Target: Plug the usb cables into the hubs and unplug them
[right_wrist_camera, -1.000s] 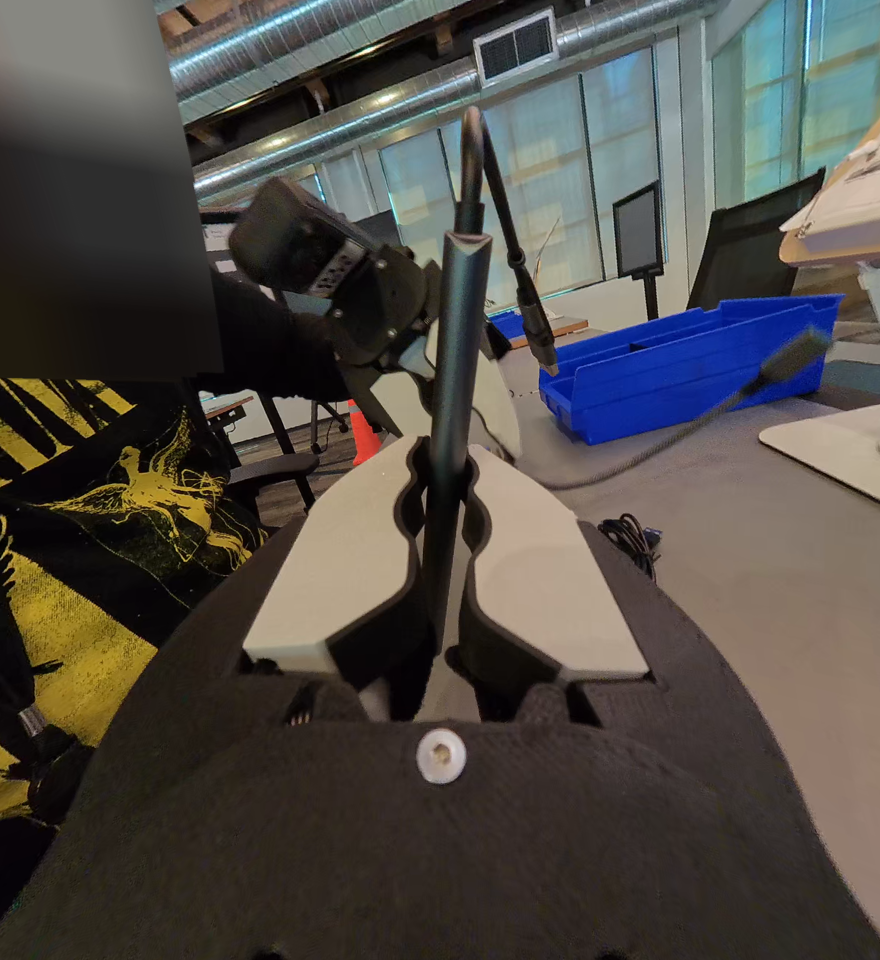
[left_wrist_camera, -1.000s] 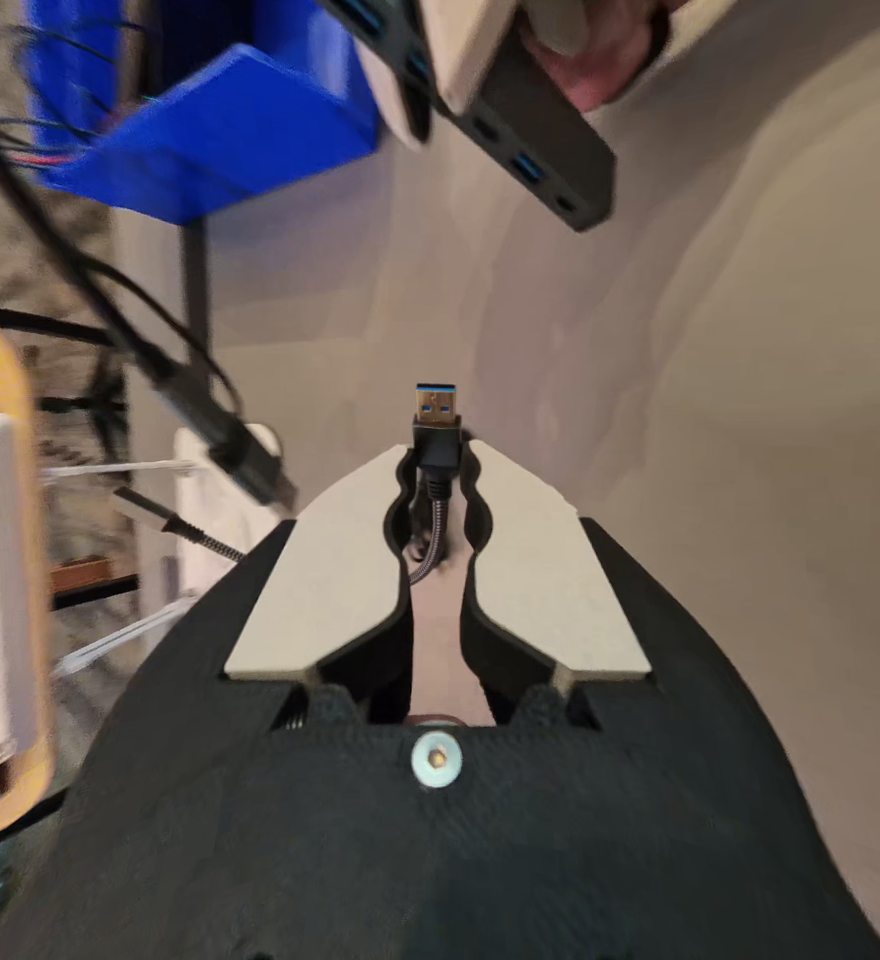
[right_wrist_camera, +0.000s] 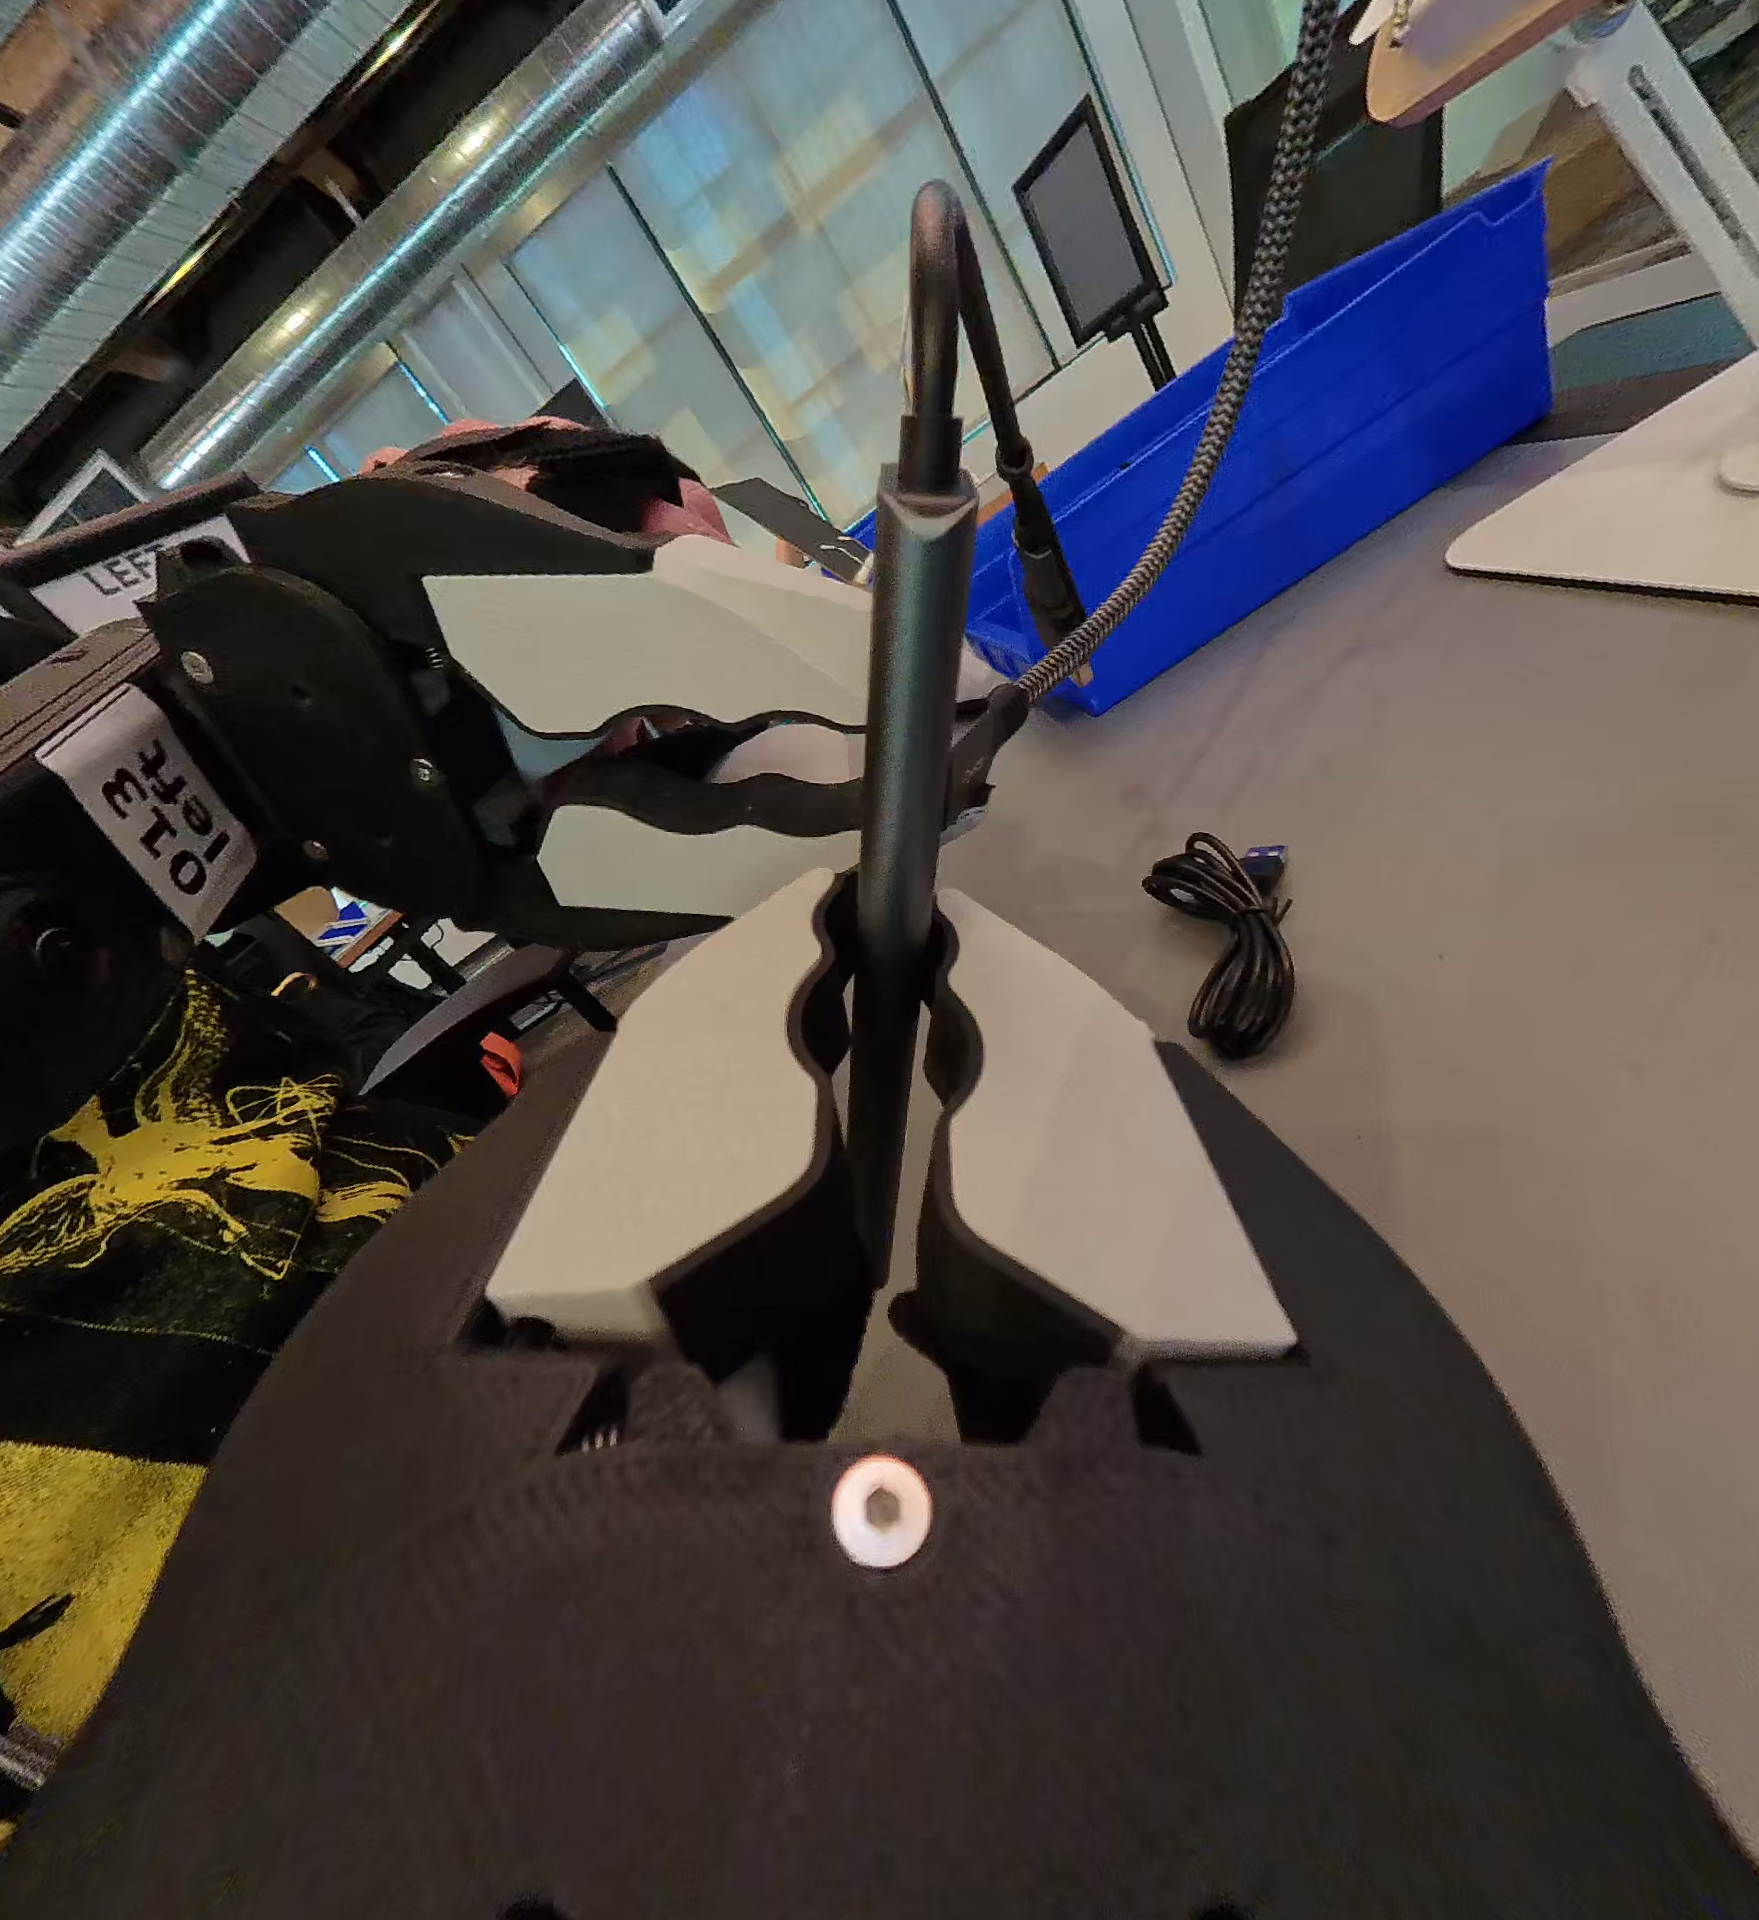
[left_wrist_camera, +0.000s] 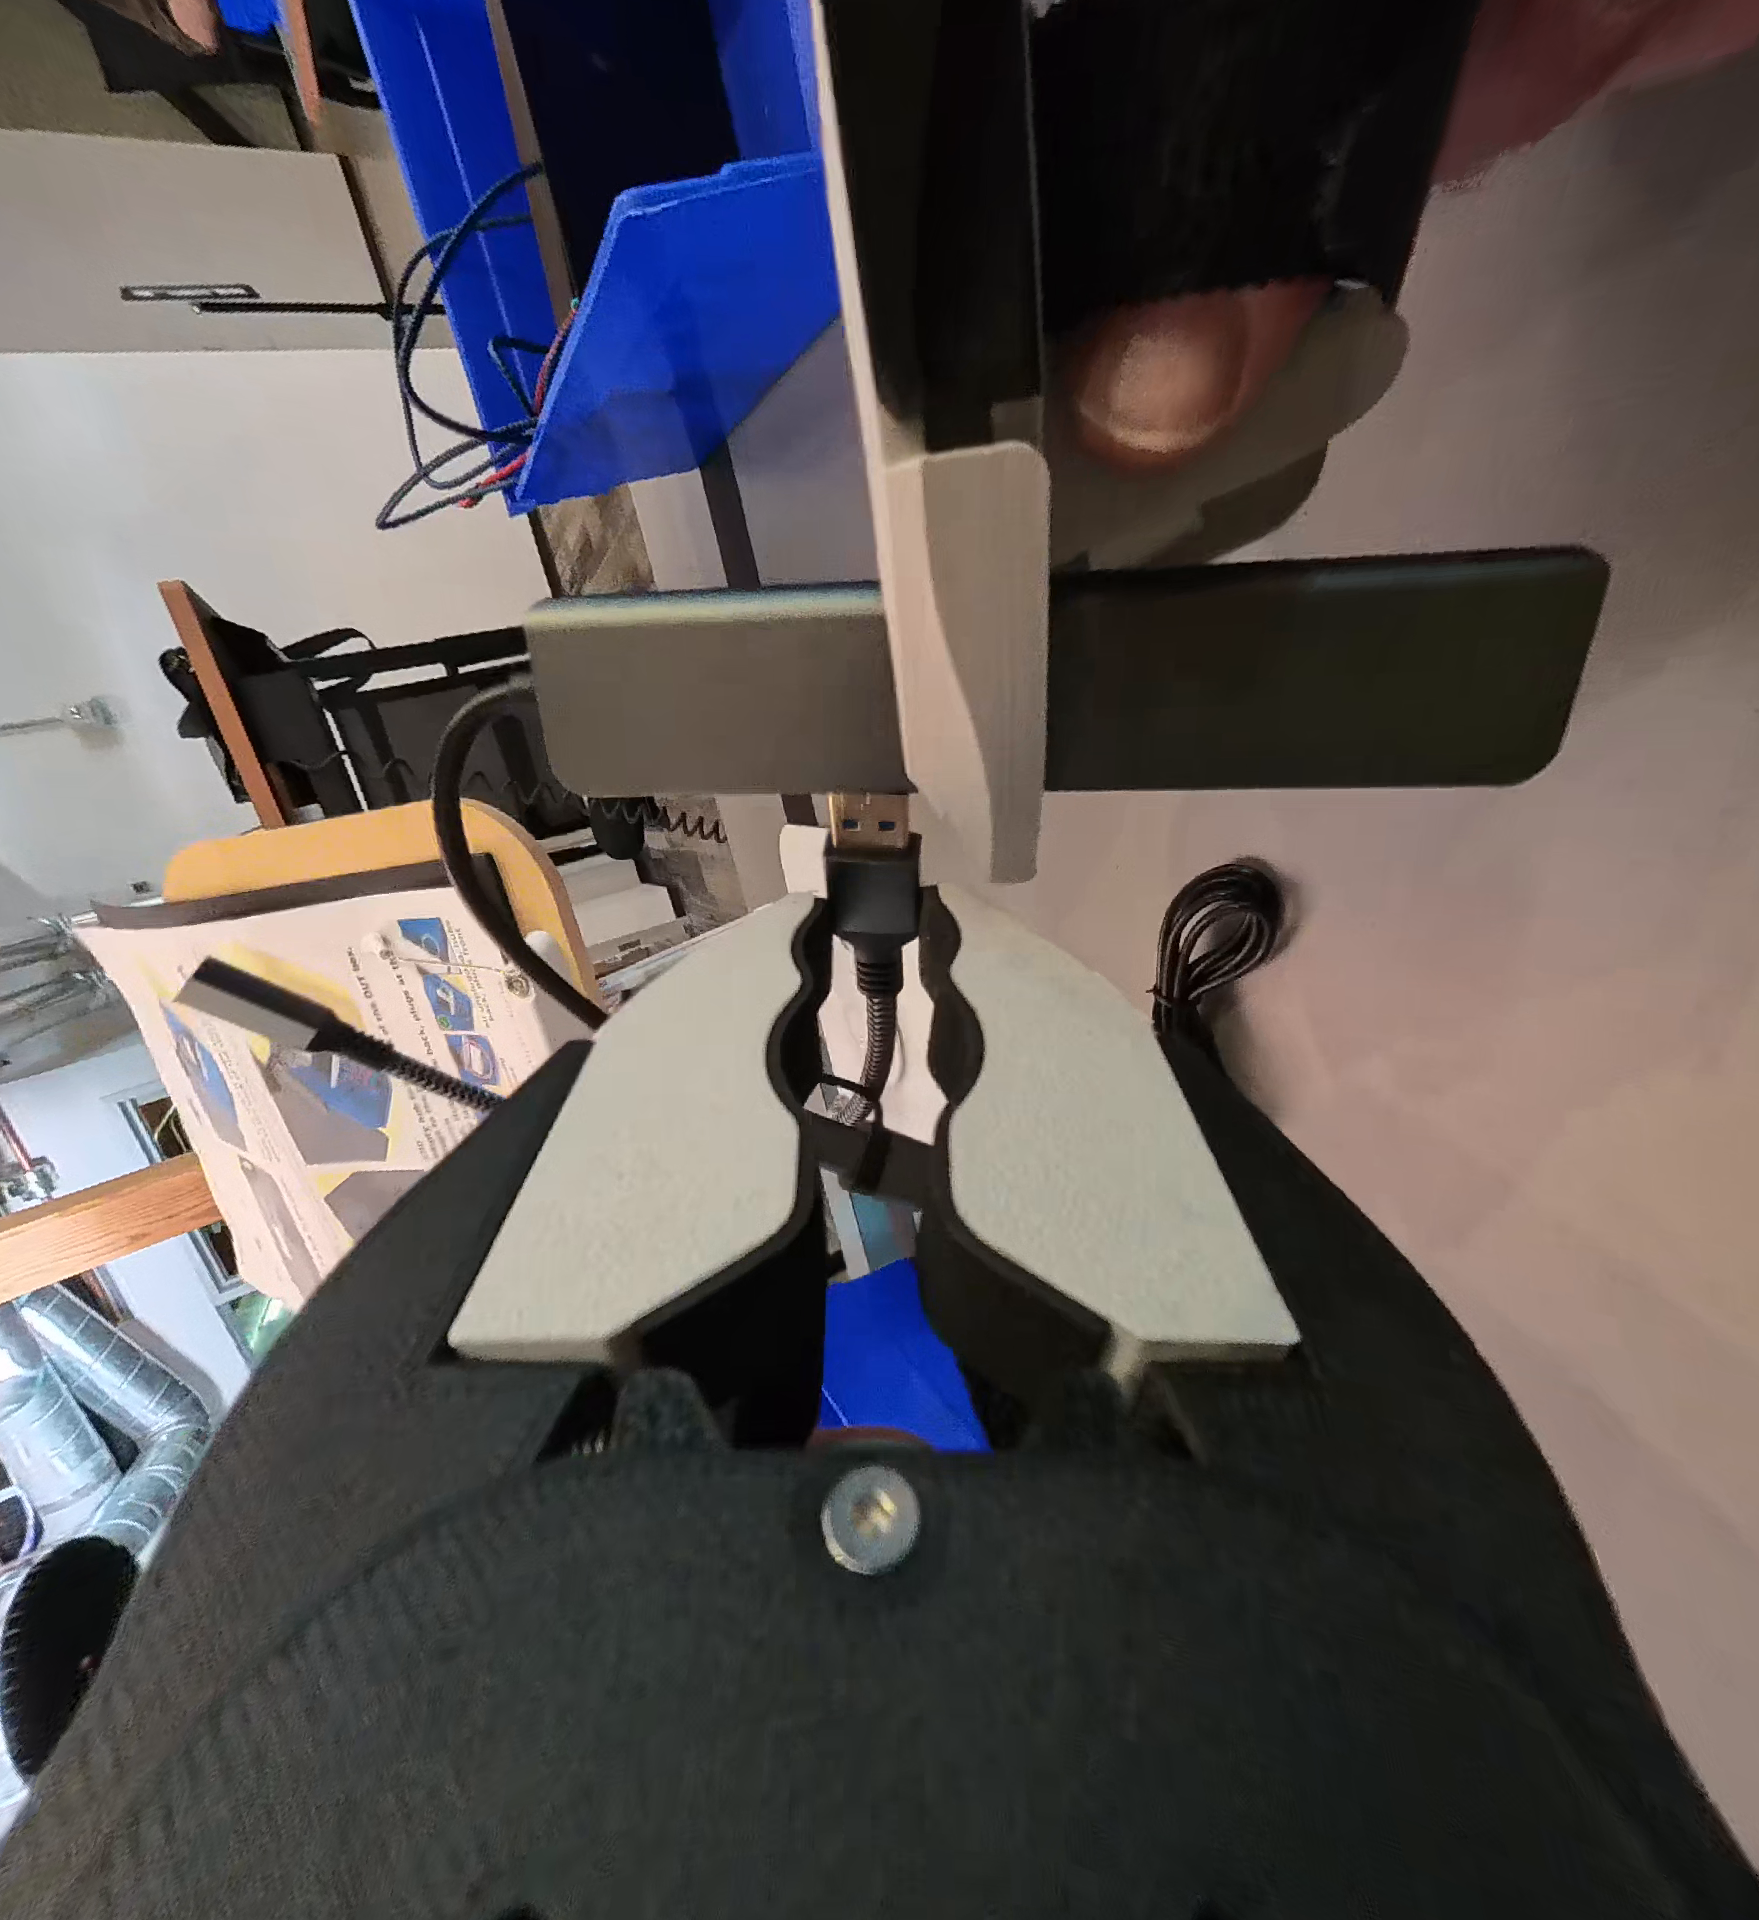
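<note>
In the left wrist view my left gripper (left_wrist_camera: 873,914) is shut on a black USB-A plug (left_wrist_camera: 871,883) with a braided cable. The plug's metal tip (left_wrist_camera: 867,821) touches the lower edge of the dark grey hub (left_wrist_camera: 719,691). The other gripper's white finger (left_wrist_camera: 968,665) crosses that hub. In the right wrist view my right gripper (right_wrist_camera: 885,935) is shut on the same hub (right_wrist_camera: 906,727), held upright and edge-on. The left gripper (right_wrist_camera: 709,727) reaches in from the left, with the plug (right_wrist_camera: 989,743) at the hub's far side.
A blue bin (right_wrist_camera: 1301,436) stands behind on the grey table (right_wrist_camera: 1477,935). A bundled black cable (right_wrist_camera: 1230,951) lies on the table to the right. The hub's own short cable (right_wrist_camera: 968,343) loops above it. A wooden stand with a printed sheet (left_wrist_camera: 314,1039) is at the left. My two grippers' fingertips are within a few centimetres of each other.
The left gripper has carried the plug up to the hub; a second ago the hub was far off at the top. The right gripper has tilted with the hub still in it.
</note>
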Motion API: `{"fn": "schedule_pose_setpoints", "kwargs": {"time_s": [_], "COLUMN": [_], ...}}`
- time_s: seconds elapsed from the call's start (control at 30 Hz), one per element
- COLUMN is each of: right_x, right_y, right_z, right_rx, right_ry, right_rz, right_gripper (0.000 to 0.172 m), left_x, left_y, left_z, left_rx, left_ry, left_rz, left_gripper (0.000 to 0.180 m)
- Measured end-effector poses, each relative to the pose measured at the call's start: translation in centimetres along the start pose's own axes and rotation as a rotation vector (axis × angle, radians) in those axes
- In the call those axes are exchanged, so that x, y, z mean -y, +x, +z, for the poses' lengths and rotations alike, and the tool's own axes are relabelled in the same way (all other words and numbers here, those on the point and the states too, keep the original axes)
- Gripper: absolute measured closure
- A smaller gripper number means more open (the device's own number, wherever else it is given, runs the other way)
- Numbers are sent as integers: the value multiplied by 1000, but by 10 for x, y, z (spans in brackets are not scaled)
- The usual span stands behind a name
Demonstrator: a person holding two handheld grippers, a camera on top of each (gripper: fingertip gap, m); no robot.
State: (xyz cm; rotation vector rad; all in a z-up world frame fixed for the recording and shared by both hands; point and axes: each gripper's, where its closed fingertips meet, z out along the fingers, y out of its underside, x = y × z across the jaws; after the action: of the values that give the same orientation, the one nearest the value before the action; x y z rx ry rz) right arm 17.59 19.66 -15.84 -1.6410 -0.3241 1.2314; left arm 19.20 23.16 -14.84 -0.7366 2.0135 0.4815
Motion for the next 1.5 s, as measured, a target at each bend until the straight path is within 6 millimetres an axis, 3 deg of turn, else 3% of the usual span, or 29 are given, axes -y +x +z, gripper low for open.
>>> {"fn": "schedule_pose_setpoints", "kwargs": {"time_s": [0.43, 0.87, 1.1, 1.37, 1.5], "right_x": [-17, -36, -44, -45, -26], "right_y": [19, 24, 21, 20, 17], "right_z": [1, 6, 11, 16, 19], "right_rx": [-165, -234, -236, -230, -224], "right_ry": [-108, -269, -342, -352, -250], "right_rz": [28, -12, -59, -68, -65], "right_gripper": [161, 162, 163, 163, 161], "left_x": [4, 5, 7, 1, -7], "left_y": [11, 26, 32, 35, 19], "left_z": [10, 10, 4, 3, 1], "left_rx": [19, 53, 62, 41, 38], "left_ry": [-67, -102, -36, -29, -14], "left_rz": [108, 370, 427, 384, 234], "left_gripper": [165, 167, 168, 167, 165]}}
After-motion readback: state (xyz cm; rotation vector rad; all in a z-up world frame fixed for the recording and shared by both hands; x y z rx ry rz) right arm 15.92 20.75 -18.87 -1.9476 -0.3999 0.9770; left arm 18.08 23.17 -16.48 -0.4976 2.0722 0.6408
